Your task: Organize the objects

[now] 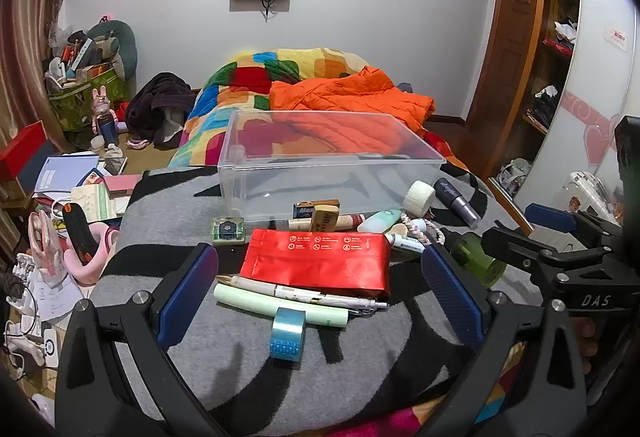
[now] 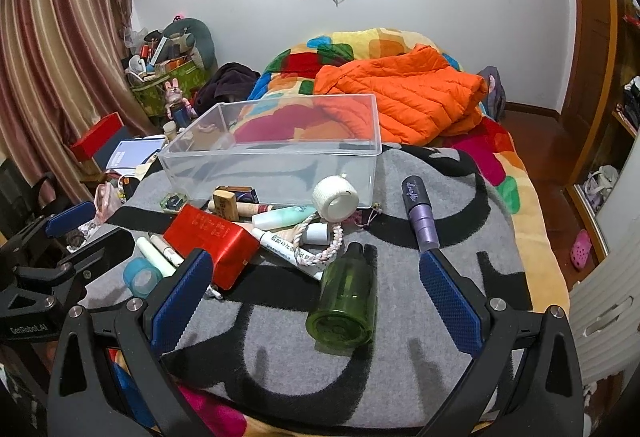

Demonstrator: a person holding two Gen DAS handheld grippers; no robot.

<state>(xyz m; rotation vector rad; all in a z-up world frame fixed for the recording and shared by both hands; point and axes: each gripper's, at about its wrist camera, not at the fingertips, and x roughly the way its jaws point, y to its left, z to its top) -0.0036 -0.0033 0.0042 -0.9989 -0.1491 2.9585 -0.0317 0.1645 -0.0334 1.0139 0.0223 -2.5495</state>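
Two claws, both spread wide, nothing between the pads. Left claw hovers over one red pouch, two pens (one white, one pale green) and one blue tape roll. Right claw hovers over one green bottle lying on its side. One clear bin, empty, sits farther back on the grey blanket. Near the bin: one white gauze roll, one purple tube, one braided cord, one mint bottle. One orange jacket lies far on the bed.
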